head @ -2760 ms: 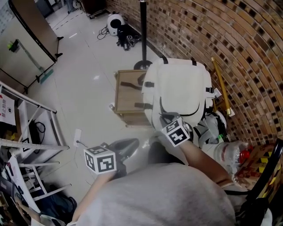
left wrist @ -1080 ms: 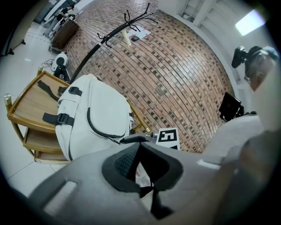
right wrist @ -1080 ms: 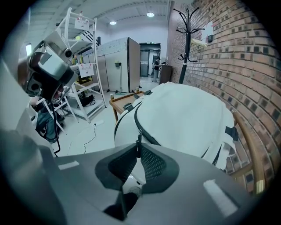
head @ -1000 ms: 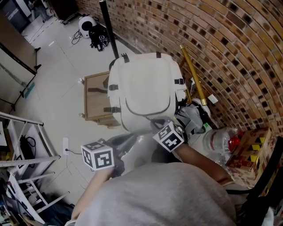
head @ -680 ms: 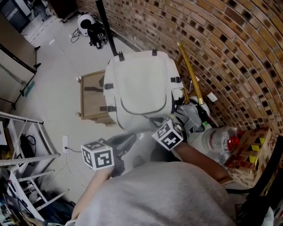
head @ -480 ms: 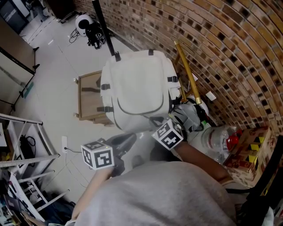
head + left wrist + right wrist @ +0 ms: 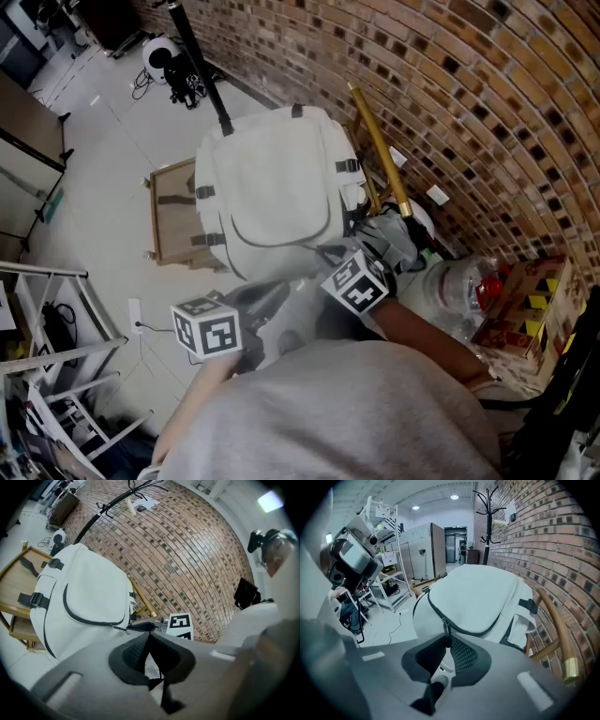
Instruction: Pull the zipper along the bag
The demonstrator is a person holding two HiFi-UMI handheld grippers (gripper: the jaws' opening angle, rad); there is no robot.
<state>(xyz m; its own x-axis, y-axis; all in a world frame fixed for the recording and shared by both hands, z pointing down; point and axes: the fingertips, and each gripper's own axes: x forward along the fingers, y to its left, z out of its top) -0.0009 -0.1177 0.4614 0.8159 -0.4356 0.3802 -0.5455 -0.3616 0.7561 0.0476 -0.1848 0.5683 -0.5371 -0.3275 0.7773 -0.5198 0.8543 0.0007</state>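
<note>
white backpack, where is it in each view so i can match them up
Head view: white fabric backpack, centre, upper half.
Left gripper view: backpack on the left side, above the jaws.
Right gripper view: backpack at centre, its dark zipper pull between the jaws.
Shared landmark: red brick wall, right of the backpack throughout.

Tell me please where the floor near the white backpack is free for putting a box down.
Free: the pale floor left of the wooden stool, up to the white rack. Crowded: right of the backpack, where a gold pole, plastic bags and a carton line the brick wall.
</note>
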